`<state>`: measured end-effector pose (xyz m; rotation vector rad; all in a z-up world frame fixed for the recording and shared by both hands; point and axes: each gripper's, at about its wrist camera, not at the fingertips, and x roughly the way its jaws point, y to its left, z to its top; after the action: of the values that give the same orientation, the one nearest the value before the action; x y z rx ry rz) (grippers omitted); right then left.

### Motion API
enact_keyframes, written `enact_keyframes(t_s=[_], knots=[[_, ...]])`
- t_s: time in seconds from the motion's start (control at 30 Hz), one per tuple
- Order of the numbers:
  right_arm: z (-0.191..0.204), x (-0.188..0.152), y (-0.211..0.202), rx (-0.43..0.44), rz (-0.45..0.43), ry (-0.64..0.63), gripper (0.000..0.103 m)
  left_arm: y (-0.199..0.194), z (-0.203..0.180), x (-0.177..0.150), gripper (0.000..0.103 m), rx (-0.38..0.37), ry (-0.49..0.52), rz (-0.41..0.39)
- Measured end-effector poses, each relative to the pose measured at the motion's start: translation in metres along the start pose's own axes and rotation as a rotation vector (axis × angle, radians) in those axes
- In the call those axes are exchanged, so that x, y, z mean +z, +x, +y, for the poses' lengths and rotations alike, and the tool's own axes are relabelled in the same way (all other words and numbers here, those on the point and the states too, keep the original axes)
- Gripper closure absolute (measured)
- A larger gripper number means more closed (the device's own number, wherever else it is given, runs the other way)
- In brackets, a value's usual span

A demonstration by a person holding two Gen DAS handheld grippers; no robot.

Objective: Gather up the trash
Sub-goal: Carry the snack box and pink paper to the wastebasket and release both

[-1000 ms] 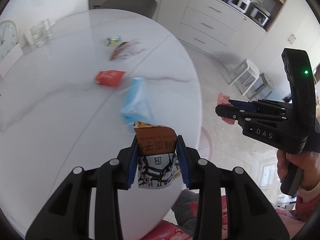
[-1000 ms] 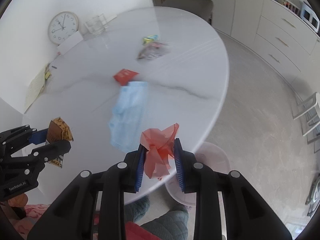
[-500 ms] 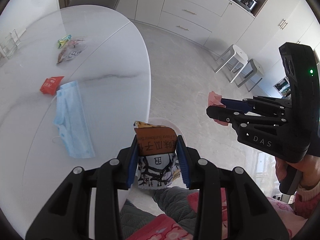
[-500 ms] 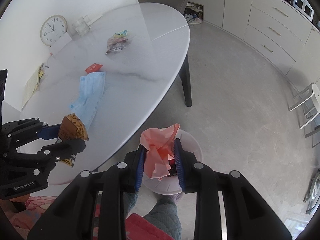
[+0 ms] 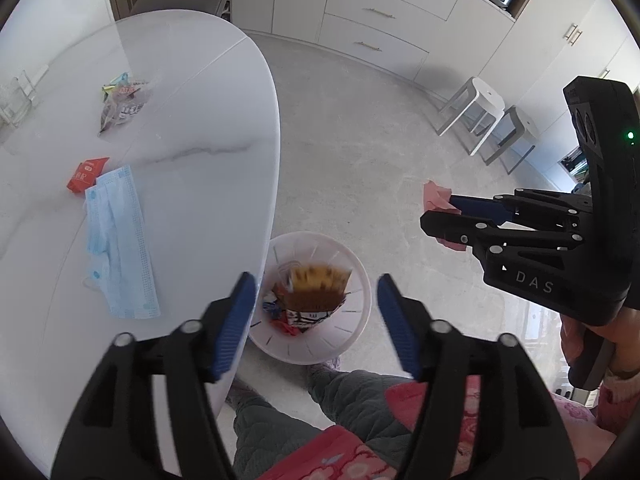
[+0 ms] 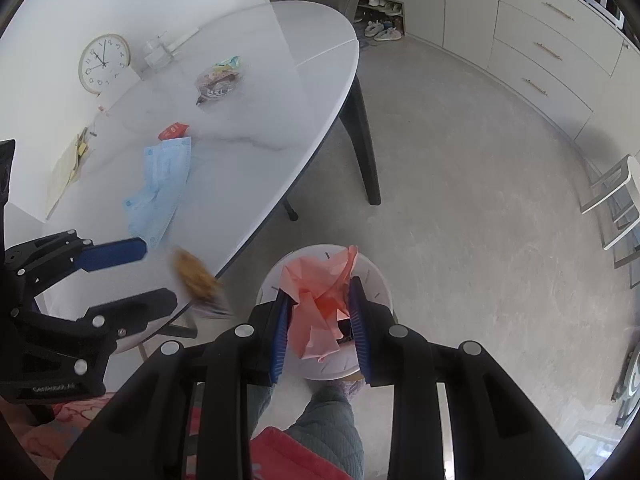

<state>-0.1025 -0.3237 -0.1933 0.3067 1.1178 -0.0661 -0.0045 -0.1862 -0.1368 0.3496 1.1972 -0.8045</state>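
My left gripper [image 5: 315, 280] hangs over the white trash bin [image 5: 308, 354] on the floor. Its jaws are opening and nothing touches the pads. The orange snack wrapper [image 5: 316, 292] is loose and blurred below them, over the bin's contents. In the right wrist view the wrapper [image 6: 196, 276] falls just past the left gripper [image 6: 158, 272]. My right gripper [image 6: 319, 292] is shut on a crumpled pink sheet [image 6: 316, 312] above the bin [image 6: 380, 276]. From the left wrist camera the right gripper [image 5: 434, 212] appears at the right, with the pink sheet [image 5: 434, 194] showing at its tips.
On the white oval table [image 5: 200, 120] lie a blue face mask [image 5: 120, 240], a red packet [image 5: 86, 172] and a clear snack bag [image 5: 124, 108]. A clock [image 6: 104, 62] leans on the wall. Stools [image 5: 480, 108] stand by the cabinets. The person's legs [image 5: 340, 392] are beside the bin.
Both grippers swung off the table to above the bin. The left gripper's jaws spread and let go of the orange wrapper, which now drops. The right still holds the pink sheet.
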Motion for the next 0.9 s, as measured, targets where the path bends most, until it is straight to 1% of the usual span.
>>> enact_keyframes(t_s=[0.17, 0.23, 0.3, 0.5, 0.7, 0.77, 0.87, 0.9], knots=[[-0.005, -0.001, 0.001, 0.013, 0.003, -0.006, 0.073, -0.003, -0.006, 0.003, 0.028, 0.023, 0.004, -0.017], [-0.005, 0.000, 0.001, 0.020, 0.004, -0.010, 0.073, -0.003, -0.005, 0.004, 0.025, 0.036, -0.001, -0.017], [-0.005, 0.000, 0.002, 0.026, 0.008, -0.021, 0.073, -0.004, -0.004, 0.004, 0.025, 0.047, -0.015, -0.021], [-0.002, 0.001, 0.006, 0.049, 0.021, -0.056, 0.073, -0.011, 0.015, 0.001, 0.024, 0.084, -0.106, -0.040], [0.005, 0.003, 0.014, 0.074, 0.043, -0.094, 0.073, -0.021, 0.035, -0.008, 0.022, 0.135, -0.183, -0.050], [0.010, 0.003, 0.018, 0.082, 0.056, -0.110, 0.073, -0.025, 0.043, -0.014, 0.019, 0.149, -0.215, -0.054], [0.017, 0.002, 0.027, 0.085, 0.086, -0.136, 0.073, -0.029, 0.055, -0.021, 0.019, 0.169, -0.262, -0.052], [0.019, 0.002, 0.030, 0.087, 0.097, -0.141, 0.070, -0.030, 0.059, -0.023, 0.019, 0.174, -0.276, -0.050]])
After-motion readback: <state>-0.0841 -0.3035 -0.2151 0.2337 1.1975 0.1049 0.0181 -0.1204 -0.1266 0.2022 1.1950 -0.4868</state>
